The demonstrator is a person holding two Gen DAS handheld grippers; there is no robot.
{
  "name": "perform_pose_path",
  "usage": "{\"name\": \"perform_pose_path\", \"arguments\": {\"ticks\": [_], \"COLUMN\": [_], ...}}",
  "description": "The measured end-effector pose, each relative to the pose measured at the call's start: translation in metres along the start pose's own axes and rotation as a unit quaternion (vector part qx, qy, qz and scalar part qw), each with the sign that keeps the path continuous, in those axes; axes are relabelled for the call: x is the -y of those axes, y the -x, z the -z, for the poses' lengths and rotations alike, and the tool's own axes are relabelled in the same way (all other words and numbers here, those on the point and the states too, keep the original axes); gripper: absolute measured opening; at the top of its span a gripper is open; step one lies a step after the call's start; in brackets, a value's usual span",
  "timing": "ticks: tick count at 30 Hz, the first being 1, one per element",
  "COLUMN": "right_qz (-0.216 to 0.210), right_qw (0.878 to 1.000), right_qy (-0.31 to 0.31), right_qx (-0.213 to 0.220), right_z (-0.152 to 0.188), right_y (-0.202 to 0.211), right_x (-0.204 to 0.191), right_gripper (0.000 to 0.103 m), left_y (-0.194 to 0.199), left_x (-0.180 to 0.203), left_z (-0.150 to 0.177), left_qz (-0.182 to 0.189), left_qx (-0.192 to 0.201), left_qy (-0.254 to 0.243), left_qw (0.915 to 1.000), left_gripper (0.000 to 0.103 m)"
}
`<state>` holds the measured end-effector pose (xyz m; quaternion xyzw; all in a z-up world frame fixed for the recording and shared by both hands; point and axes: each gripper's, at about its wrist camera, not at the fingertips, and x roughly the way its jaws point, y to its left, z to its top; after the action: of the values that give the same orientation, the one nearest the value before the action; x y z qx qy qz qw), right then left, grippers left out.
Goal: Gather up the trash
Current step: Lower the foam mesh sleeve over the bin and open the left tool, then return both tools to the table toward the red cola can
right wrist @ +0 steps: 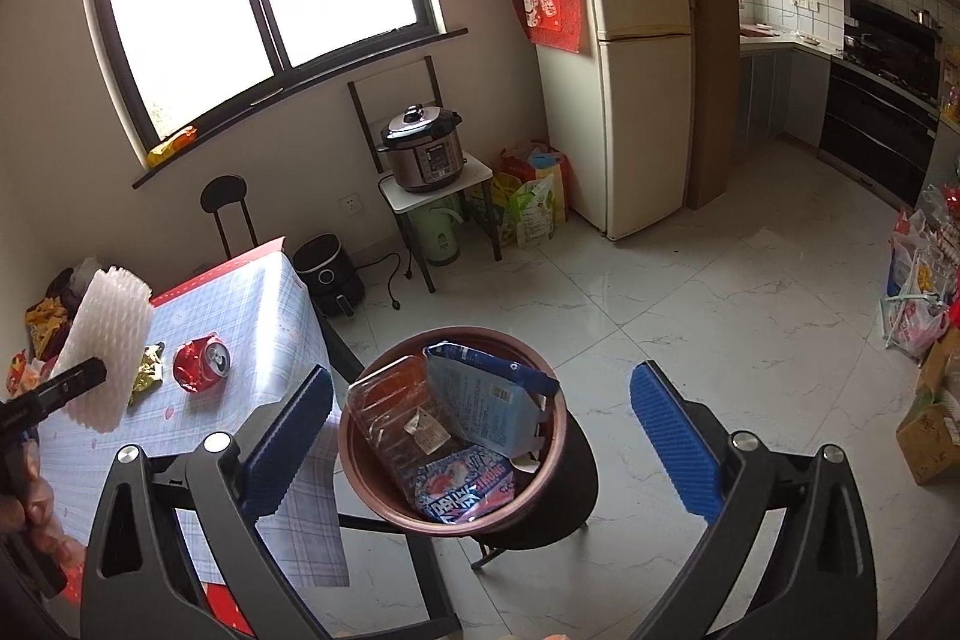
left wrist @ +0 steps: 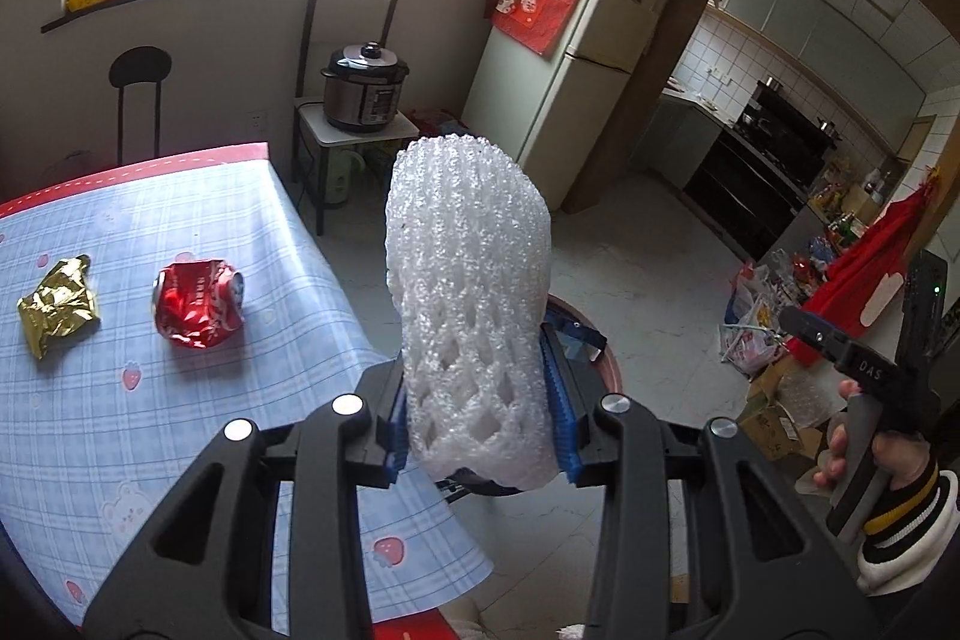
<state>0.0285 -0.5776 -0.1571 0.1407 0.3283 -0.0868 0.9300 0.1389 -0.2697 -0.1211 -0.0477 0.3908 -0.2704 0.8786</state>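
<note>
Foam netting sits squeezed upright between our left tongs, gripped near its bottom end so most of it sticks out ahead. We're carrying it off the bench toward the bin, which sits on a stool right ahead of the right tongs. Those are spread wide open, holding nothing. Crushed can and gold wrapper lie on the bench left of the left tongs, probably next up.

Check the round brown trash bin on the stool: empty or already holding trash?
Already holding trash. The round brown trash bin contains a clear plastic tray, a blue packet and a printed wrapper, leaving room above.
</note>
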Motion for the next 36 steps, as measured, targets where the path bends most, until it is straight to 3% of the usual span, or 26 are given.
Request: {"name": "perform_pose_path", "arguments": {"ticks": [6,11,12,15,18,20,27,36], "right_qz": [0.034,0.058,0.062,0.067,0.065,0.058,0.021,-0.039], "right_qw": [0.999,0.997,0.997,0.996,0.996,0.996,0.999,0.998], "right_qy": [-0.020,-0.045,-0.049,-0.060,-0.063,-0.062,-0.045,0.008], "right_qx": [-0.011,-0.013,-0.012,-0.009,-0.009,-0.009,-0.018,-0.039], "right_z": [0.019,0.029,0.030,0.032,0.031,0.030,0.021,0.001], "right_y": [0.017,0.028,0.030,0.033,0.031,0.028,0.005,-0.034], "right_x": [0.037,0.068,0.073,0.084,0.087,0.084,0.053,-0.030], "right_gripper": [0.098,0.098,0.098,0.098,0.098,0.098,0.098,0.098], "left_y": [-0.056,-0.096,-0.103,-0.112,-0.105,-0.099,-0.071,0.009], "left_x": [0.050,0.079,0.084,0.095,0.103,0.102,0.060,-0.055], "left_z": [-0.017,-0.028,-0.030,-0.039,-0.044,-0.045,-0.043,-0.024], "left_qz": [0.040,0.044,0.042,0.043,0.046,0.040,-0.019,-0.127], "left_qx": [-0.022,-0.032,-0.032,-0.027,-0.005,0.002,0.000,0.023], "left_qy": [-0.027,-0.048,-0.051,-0.051,-0.062,-0.069,-0.053,0.027], "left_qw": [0.9986,0.9974,0.9973,0.9974,0.9970,0.9969,0.9984,0.9912], "left_gripper": [0.040,0.042,0.045,0.071,0.088,0.092,0.097,0.097]}}
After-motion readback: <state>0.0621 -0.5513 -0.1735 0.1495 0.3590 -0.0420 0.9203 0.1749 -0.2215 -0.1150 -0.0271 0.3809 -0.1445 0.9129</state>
